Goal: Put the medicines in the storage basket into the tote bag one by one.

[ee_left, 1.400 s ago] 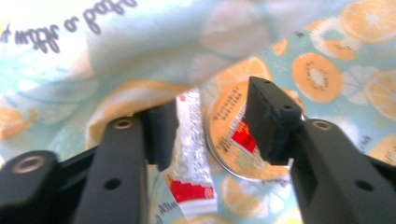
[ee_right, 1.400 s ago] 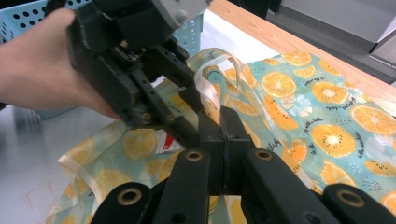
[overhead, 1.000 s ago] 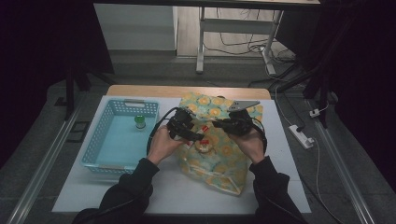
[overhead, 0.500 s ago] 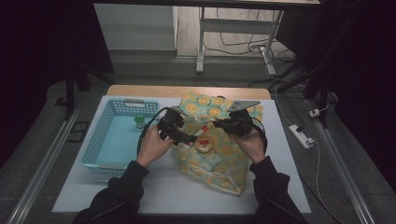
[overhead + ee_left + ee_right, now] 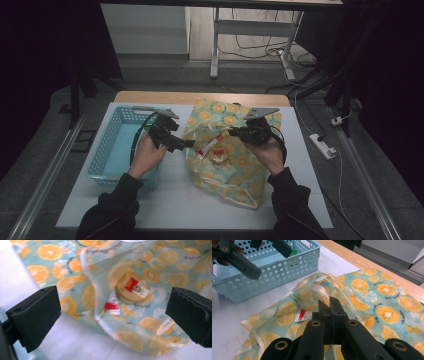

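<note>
- Left gripper (image 5: 186, 144): black body, black cable looping off it, grey three-cornered plate on top; blocky black foam-like pads (image 5: 37, 315).
- Right gripper (image 5: 231, 132): same build; black linkage bars with round rivet holes.
- Dark long sleeves (image 5: 117, 200).

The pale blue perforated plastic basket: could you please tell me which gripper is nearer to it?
Left. The left gripper hovers just beside the basket's right wall, while the right gripper is farther off, over the orange-print bag.
</note>
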Available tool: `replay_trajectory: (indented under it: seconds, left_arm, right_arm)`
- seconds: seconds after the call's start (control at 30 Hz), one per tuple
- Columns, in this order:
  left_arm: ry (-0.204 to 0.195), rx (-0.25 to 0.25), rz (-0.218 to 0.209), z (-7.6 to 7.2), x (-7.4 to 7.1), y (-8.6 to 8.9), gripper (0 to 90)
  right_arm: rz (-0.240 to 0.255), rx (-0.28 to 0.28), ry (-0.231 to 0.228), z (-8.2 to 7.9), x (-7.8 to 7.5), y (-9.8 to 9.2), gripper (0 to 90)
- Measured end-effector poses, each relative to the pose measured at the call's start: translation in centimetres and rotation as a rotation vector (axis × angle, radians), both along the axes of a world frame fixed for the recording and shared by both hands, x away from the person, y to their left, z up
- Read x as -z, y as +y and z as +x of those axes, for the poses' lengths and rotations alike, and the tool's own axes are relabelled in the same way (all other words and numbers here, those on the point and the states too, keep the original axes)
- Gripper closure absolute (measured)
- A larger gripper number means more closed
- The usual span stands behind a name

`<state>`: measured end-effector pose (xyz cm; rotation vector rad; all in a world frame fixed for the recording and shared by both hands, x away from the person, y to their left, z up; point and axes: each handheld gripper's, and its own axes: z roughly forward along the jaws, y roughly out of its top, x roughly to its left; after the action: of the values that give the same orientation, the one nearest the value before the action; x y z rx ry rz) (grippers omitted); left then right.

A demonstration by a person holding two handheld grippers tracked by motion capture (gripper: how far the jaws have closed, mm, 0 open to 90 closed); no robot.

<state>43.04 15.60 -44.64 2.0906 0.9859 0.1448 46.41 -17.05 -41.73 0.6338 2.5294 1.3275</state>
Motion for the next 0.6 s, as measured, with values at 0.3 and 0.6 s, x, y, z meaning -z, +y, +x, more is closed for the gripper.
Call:
replay_trajectory:
  seconds: [0.3, 0.6]
  left_arm:
    - [-0.013, -0.073, 0.023, -0.1, -0.2, 3.8, 0.0]
    - [-0.035, -0.168, 0.074, 0.5, -0.2, 6.9, 0.0]
  right_arm:
    - [-0.003, 0.0, 0.002, 0.0, 0.1, 0.0, 89.8]
    - [-0.001, -0.001, 0.004, 0.1, 0.1, 0.0, 89.8]
